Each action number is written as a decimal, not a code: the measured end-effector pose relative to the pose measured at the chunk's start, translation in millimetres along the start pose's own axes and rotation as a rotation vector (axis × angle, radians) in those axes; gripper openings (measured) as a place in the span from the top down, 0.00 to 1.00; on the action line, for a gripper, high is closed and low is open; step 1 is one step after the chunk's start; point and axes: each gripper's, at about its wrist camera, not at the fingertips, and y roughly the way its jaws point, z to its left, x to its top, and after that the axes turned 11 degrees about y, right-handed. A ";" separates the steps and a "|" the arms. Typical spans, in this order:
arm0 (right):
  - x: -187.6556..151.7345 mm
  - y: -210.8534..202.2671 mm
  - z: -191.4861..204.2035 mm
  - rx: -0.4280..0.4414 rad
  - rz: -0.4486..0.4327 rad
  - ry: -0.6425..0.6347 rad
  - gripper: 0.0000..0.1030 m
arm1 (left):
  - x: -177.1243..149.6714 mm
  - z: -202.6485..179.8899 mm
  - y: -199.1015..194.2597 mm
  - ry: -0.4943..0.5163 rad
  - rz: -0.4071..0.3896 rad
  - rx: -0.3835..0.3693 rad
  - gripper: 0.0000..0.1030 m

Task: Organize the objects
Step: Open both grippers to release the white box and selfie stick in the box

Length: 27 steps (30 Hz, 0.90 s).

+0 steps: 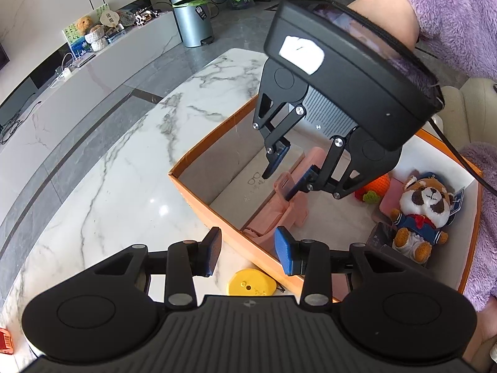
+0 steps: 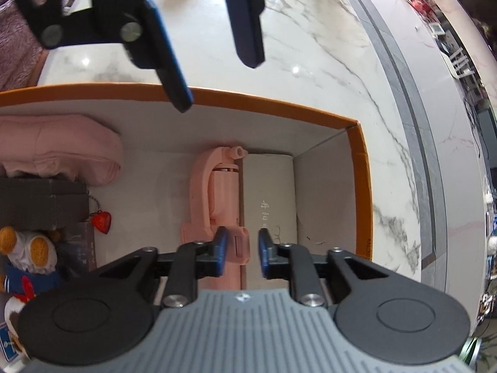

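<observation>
An orange cardboard box (image 1: 202, 199) stands on the marble table (image 1: 124, 171). Inside lies a pink folding plastic gadget (image 2: 214, 186) beside a grey glasses case (image 2: 270, 192). My right gripper (image 2: 240, 248) points down into the box with its jaws open around the gadget's near end. The left pad lies against it and a gap shows at the right pad. From the left wrist view, the right gripper (image 1: 279, 183) hangs just above the gadget (image 1: 279, 214). My left gripper (image 1: 250, 250) is open and straddles the box's near wall without pressing on it.
The box also holds a plush animal in a sailor suit (image 1: 425, 205), a pink pouch (image 2: 62, 146), a dark box (image 2: 40, 202), a red heart charm (image 2: 102, 220) and an orange knitted toy (image 1: 377, 186). A yellow disc (image 1: 251, 283) lies on the table outside the box.
</observation>
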 end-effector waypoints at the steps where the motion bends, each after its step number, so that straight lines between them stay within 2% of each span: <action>1: 1.8 2.2 0.3 0.012 0.001 0.016 0.73 | 0.8 0.5 0.1 0.000 -0.001 0.000 0.56; 2: 2.7 2.3 -0.6 0.019 0.000 0.035 0.73 | 1.0 0.0 -0.8 0.001 -0.003 0.000 0.56; 8: 6.3 -6.5 -21.5 0.183 0.020 0.184 0.89 | 3.0 -1.7 -3.6 0.001 -0.011 0.000 0.56; 14: 1.1 -5.8 -16.6 0.139 -0.008 0.120 0.85 | 6.0 -3.4 -1.9 0.003 -0.013 -0.003 0.56; 16: -2.2 -2.6 -20.7 0.091 -0.004 0.070 0.76 | 6.9 -4.1 -1.7 0.003 -0.015 -0.004 0.56; 22: -4.3 -5.7 -23.0 0.058 0.022 0.073 0.75 | 7.8 -4.6 -2.2 -0.001 -0.018 -0.001 0.56; 24: -9.0 -11.0 -26.4 0.064 0.023 0.107 0.79 | 7.3 -3.8 -2.9 -0.007 -0.020 0.002 0.56; 26: -14.8 -15.9 -29.1 0.067 0.019 0.138 0.93 | 6.8 -3.4 -3.3 -0.012 -0.023 0.002 0.56; 27: -17.4 -17.8 -30.3 0.066 0.008 0.159 0.93 | 6.5 -2.8 -3.0 -0.015 -0.022 0.004 0.56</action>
